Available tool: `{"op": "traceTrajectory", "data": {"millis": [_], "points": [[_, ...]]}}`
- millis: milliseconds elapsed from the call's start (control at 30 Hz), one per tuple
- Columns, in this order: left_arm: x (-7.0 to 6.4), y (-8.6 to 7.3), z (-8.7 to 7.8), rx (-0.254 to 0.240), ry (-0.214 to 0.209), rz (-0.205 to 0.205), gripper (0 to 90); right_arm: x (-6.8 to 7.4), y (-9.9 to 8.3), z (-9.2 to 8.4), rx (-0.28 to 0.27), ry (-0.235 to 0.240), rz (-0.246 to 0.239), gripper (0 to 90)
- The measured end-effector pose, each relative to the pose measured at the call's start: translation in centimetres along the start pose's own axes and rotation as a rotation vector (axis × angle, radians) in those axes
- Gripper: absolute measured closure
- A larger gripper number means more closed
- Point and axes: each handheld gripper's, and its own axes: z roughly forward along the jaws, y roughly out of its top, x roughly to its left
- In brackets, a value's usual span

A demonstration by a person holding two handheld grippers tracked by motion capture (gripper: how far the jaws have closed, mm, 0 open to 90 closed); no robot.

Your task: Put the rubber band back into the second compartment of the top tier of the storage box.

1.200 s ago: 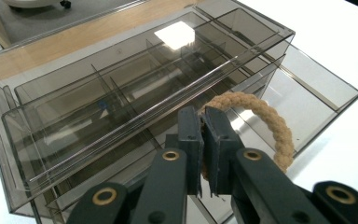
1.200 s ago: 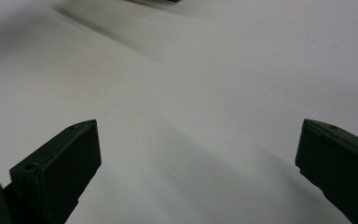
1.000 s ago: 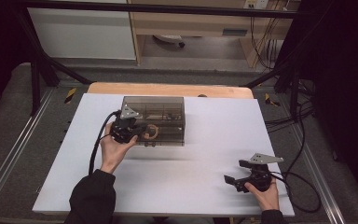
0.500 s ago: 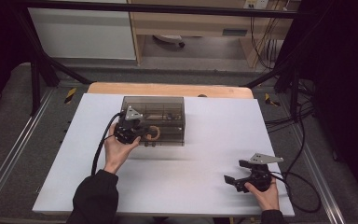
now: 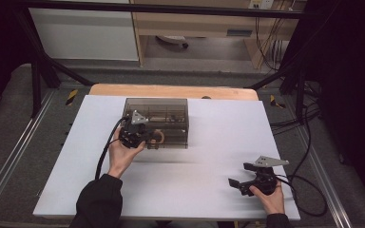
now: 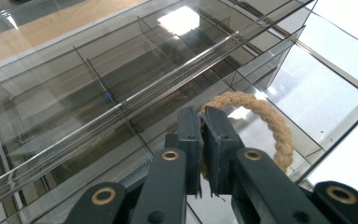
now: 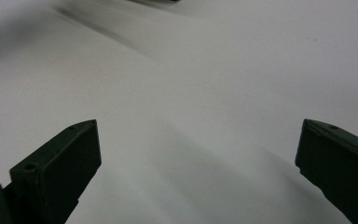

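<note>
The left gripper (image 6: pixel 204 122) pinches the rope ring (image 6: pixel 261 128) at the clear box's (image 5: pixel 157 118) near face, likely to pull it. The right gripper (image 5: pixel 240 183) rests spread on the bench (image 5: pixel 209 156), idle, well apart.

A tan braided rope ring (image 6: pixel 265 122), a smoky clear box (image 5: pixel 158 110), a white table (image 5: pixel 218 142).

Tan braided rope ring (image 6: pixel 265 126), round loop of twisted cord, sits at the front of a smoky clear plastic organizer box (image 5: pixel 164 110) with inner dividers. Ring pinched at its near side. Box stands on the white table, toward the back left.
</note>
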Motion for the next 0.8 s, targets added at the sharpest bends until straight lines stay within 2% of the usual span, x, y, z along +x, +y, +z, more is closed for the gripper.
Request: {"op": "traceTrajectory", "data": {"millis": [67, 133, 267, 400, 500, 533, 800], "points": [[0.1, 0.0, 0.1, -0.005, -0.002, 0.011, 84.9, 0.0, 0.0, 0.0, 0.001, 0.000, 0.002, 0.7], [0.0, -0.2, 0.0, 0.018, 0.007, -0.003, 84.9, 0.0, 0.0, 0.0, 0.000, 0.001, 0.001, 0.7], [0.0, -0.3, 0.4, 0.009, -0.003, 0.012, 84.6, 0.0, 0.0, 0.0, 0.003, 0.002, 0.003, 0.7], [-0.1, -0.4, 0.4, 0.023, 0.007, 0.004, 83.5, 0.0, 0.0, 0.0, 0.003, 0.001, 0.002, 0.7], [0.1, -0.3, 0.3, 0.004, -0.001, 0.006, 79.4, 0.0, 0.0, 0.0, 0.004, 0.001, 0.003, 0.7], [0.0, -0.3, 0.2, 0.014, 0.006, 0.001, 75.8, 0.0, 0.0, 0.0, 0.007, 0.001, 0.006, 0.7], [0.2, -0.2, -0.7, -0.012, 0.002, 0.007, 64.5, 0.0, 0.0, 0.0, 0.004, 0.000, 0.006, 0.7]]}}
